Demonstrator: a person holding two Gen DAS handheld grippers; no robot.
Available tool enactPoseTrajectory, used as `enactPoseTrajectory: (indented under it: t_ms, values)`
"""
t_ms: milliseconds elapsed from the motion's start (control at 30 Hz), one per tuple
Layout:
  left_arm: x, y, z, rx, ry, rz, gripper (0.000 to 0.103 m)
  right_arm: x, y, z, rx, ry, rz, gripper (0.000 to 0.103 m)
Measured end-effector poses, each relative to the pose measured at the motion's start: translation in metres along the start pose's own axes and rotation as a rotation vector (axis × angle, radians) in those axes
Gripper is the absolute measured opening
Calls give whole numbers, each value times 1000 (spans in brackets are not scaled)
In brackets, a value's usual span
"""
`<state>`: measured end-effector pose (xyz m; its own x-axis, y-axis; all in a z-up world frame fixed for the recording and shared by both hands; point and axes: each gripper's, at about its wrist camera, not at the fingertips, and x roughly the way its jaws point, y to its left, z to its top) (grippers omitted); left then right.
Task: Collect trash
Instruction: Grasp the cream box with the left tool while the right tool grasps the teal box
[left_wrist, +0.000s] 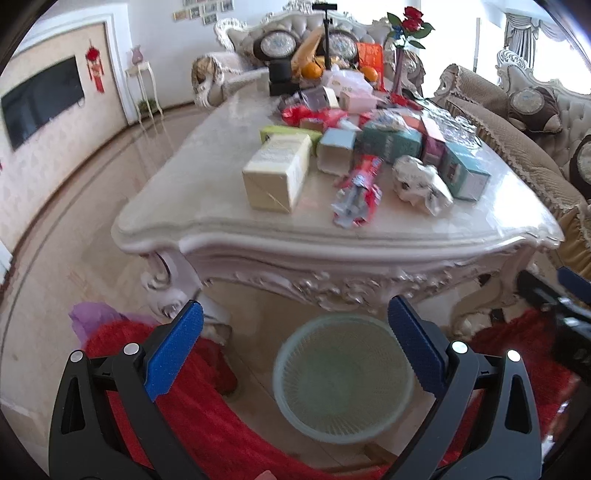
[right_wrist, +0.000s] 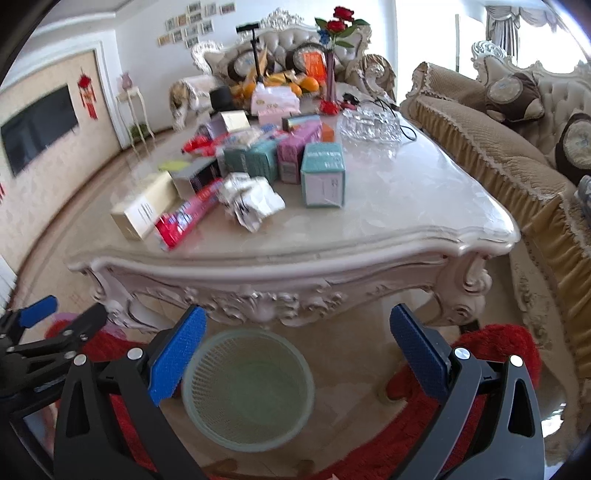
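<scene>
A pale green mesh waste basket (left_wrist: 343, 380) stands on the floor in front of the table, also in the right wrist view (right_wrist: 249, 387); it looks empty. On the marble table (left_wrist: 207, 210) lie a crumpled white paper wad (left_wrist: 421, 182), a red wrapper (left_wrist: 360, 190), a cream box (left_wrist: 279, 171) and several teal and pink boxes (left_wrist: 391, 142). The wad (right_wrist: 251, 201) and wrapper (right_wrist: 184, 218) also show in the right wrist view. My left gripper (left_wrist: 295, 350) is open and empty above the basket. My right gripper (right_wrist: 297, 354) is open and empty too.
Beige sofas (right_wrist: 498, 155) run along the table's right side and far end. A vase with red roses (right_wrist: 332, 55), oranges and a glass dish (right_wrist: 369, 123) sit at the table's far half. A red rug (left_wrist: 207, 417) covers the floor near me. The left gripper (right_wrist: 33, 332) shows at the right view's left edge.
</scene>
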<state>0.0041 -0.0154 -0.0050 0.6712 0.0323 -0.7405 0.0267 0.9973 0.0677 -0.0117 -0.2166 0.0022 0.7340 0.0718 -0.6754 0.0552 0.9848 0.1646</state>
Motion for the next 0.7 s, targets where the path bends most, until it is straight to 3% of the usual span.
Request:
enactPoseTrajectory:
  t_ms: [100, 300, 500, 700]
  values:
    - [11, 11, 14, -12, -58, 34, 97, 3, -4, 14, -7, -91, 16, 96]
    - [52, 27, 63, -25, -143, 27, 97, 50, -15, 53, 1, -80, -11, 96]
    - [105, 32, 105, -23, -106, -27, 97, 113, -27, 80, 44, 3, -26, 96]
    - [139, 32, 112, -9, -41, -34, 97, 145, -38, 88, 79, 69, -9, 95]
